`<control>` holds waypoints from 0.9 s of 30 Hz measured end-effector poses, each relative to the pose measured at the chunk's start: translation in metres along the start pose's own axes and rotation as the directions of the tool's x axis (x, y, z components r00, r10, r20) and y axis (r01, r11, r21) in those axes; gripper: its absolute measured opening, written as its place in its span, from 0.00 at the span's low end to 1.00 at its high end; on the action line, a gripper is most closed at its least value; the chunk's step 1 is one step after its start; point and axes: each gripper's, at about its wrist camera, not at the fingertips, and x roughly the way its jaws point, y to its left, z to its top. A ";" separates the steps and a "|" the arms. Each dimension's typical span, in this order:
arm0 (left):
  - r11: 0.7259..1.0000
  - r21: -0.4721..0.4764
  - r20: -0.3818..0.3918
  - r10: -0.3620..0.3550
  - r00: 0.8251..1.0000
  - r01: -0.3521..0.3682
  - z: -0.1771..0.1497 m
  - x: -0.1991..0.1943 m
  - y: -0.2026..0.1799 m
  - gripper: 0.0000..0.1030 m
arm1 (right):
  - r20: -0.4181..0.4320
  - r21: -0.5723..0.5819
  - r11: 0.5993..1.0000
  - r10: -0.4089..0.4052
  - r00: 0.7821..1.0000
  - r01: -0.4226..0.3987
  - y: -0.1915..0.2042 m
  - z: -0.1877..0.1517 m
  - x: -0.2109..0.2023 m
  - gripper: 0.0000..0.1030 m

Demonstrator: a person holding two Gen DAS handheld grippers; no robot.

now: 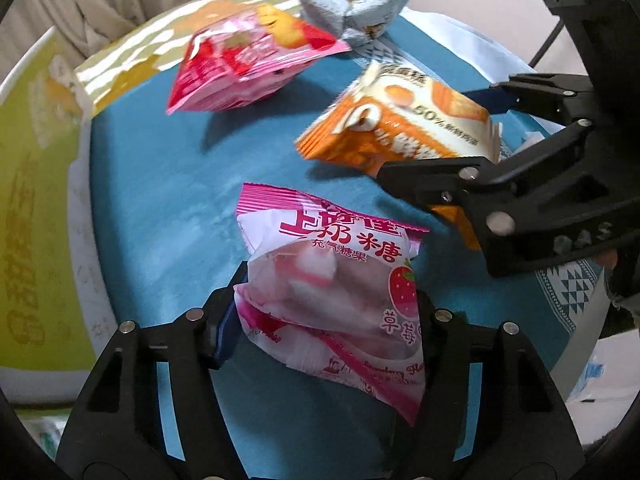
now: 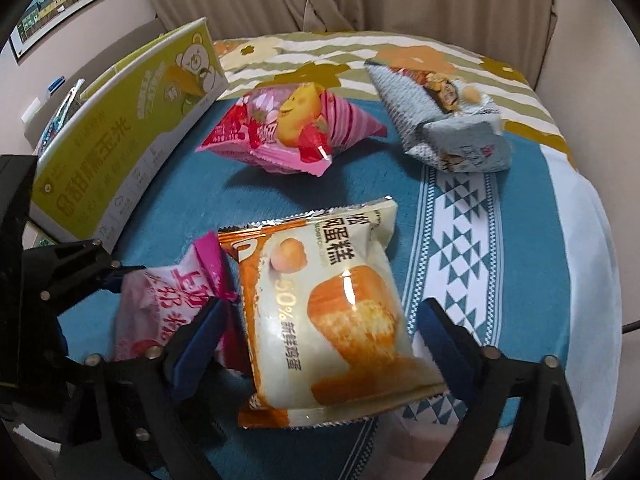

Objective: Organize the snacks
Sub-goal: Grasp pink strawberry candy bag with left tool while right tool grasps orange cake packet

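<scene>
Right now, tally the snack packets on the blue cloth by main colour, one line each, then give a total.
Pink: 2, the strawberry marshmallow packet between the left gripper fingers and the pink cake packet farther back.
Orange: 1, the orange cake packet between the right gripper fingers.
Grey-blue: 1, the grey packet.
Total: 4

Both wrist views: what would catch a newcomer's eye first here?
Each gripper frames a snack: the left gripper closes around a pink strawberry marshmallow packet, and the right gripper straddles an orange-and-cream cake packet. Farther back on the blue cloth lie a bright pink pouch and a grey-blue packet, with a green box at the left edge.
</scene>
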 end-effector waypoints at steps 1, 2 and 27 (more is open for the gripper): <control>1.000 -0.010 0.000 0.001 1.000 -0.001 0.000 0.000 0.002 0.59 | -0.016 -0.001 1.000 0.001 1.000 -0.001 0.000 0.001 0.004 0.81; 1.000 -0.017 0.000 0.005 1.000 -0.005 0.000 -0.001 0.004 0.59 | -0.024 -0.005 1.000 -0.002 1.000 0.002 0.000 0.002 0.007 0.78; 0.996 -0.073 0.149 0.065 0.987 -0.055 0.000 -0.110 -0.014 0.58 | 0.052 0.029 0.998 -0.065 0.997 0.063 0.012 -0.006 -0.083 0.59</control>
